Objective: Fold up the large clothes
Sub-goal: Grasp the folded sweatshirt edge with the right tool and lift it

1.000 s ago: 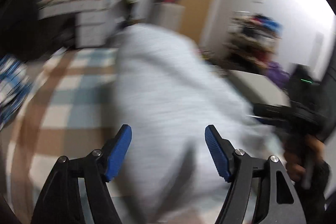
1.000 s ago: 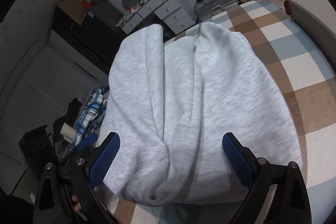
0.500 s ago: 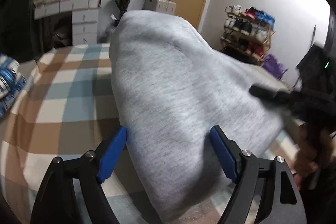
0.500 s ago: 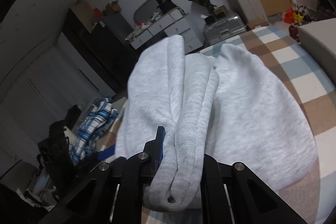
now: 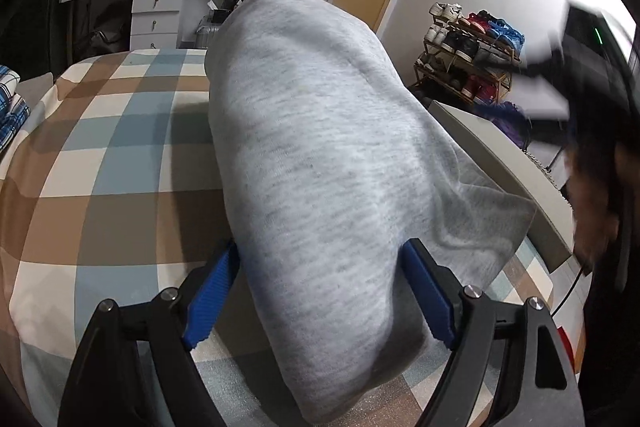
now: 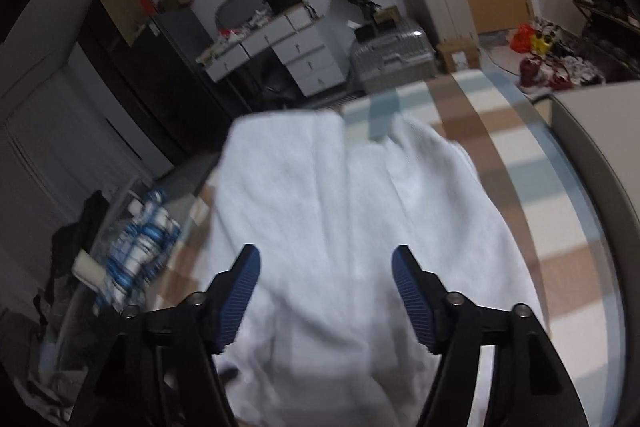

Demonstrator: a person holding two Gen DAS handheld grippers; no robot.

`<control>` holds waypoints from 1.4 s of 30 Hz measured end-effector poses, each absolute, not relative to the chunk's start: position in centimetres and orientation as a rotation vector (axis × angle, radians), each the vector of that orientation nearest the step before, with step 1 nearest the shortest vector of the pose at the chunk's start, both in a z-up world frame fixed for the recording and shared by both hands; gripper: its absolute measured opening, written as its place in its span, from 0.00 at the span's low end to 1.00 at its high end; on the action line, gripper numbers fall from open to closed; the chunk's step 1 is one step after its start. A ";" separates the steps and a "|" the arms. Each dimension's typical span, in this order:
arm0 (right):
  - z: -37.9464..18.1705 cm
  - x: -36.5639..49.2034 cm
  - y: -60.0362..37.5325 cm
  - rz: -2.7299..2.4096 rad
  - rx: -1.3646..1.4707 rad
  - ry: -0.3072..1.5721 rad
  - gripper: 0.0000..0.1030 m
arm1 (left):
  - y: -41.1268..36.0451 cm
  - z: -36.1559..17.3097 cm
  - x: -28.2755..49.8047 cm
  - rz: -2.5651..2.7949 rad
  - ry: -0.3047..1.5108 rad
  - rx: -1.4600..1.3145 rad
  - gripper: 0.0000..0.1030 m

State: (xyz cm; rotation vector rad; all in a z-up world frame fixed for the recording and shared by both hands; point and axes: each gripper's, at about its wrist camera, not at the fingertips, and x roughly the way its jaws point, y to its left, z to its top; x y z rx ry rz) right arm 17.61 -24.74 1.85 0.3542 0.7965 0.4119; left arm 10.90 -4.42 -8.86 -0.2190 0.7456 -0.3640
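Stretching lengthwise away from both grippers, the folded grey garment (image 5: 320,155) lies on the checked bed (image 5: 100,155). The left gripper (image 5: 320,291) straddles its near end, jaws spread, nearer than the right gripper (image 6: 326,295), whose jaws have just been opening with nothing gripped.

Two close wrist views, shared garment (image 5: 320,163)

left gripper (image 5: 320,291): black linkage arms, silver pivot screws showing, blue ribbed pads (image 5: 212,301)
right gripper (image 6: 326,295): same build, black frame, silver screws, dark blue ribbed pads (image 6: 412,299)
right gripper body, left view: black, blurring, green LED glowing
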 end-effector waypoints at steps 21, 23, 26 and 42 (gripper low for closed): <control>0.1 25.5 -18.5 0.621 0.270 0.801 0.07 | -4.7 -8.9 10.7 -0.339 0.775 -0.211 0.79; 2.1 23.6 -18.8 0.636 0.249 0.694 0.07 | -4.8 -8.5 10.6 -0.329 0.775 -0.198 0.79; 4.0 22.6 -19.8 0.610 0.249 0.627 0.06 | -5.3 -7.8 10.4 -0.345 0.774 -0.172 0.79; -6.3 29.3 -22.3 0.395 0.313 0.960 0.09 | -1.8 -2.9 12.0 -0.322 0.622 -0.144 0.79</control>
